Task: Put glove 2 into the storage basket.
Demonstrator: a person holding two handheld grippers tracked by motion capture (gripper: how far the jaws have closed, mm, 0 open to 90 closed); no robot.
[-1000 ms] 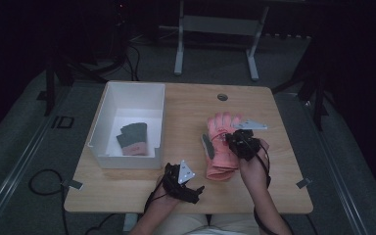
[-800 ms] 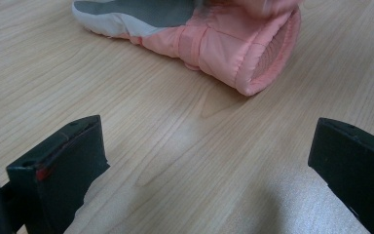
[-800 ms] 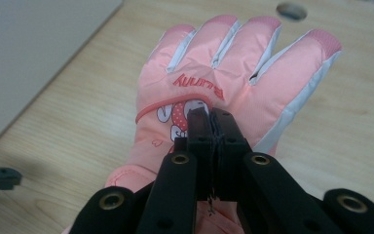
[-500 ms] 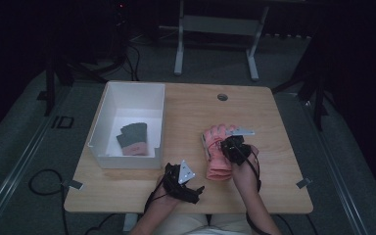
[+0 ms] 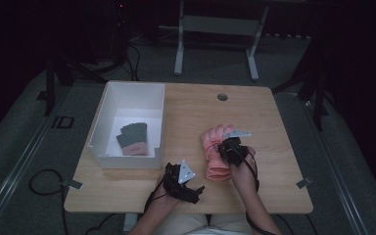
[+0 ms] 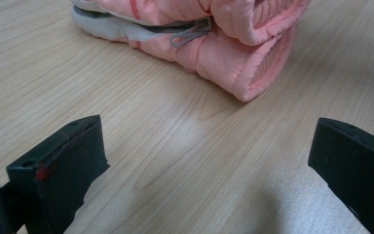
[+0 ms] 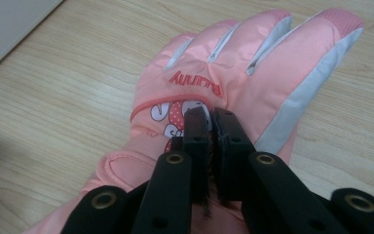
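A pink padded glove lies flat on the wooden table, fingers pointing away from me. In the right gripper view my right gripper rests its tips on the back of the glove, over the printed picture. Its jaws have just been opening a little and now stand a thin slit apart, still nipping the fabric. The high view places the right gripper on top of the glove. My left gripper rests on the table to the glove's left, jaws wide open and empty, facing the glove's cuff.
A white box stands on the left part of the table with a pair of dark gloves inside. A round cable hole sits near the table's far edge. A metal stand's legs are on the floor beyond.
My right gripper has come down toward me with the pink glove, which was raised off the table and now lies flat. The left gripper has not moved.
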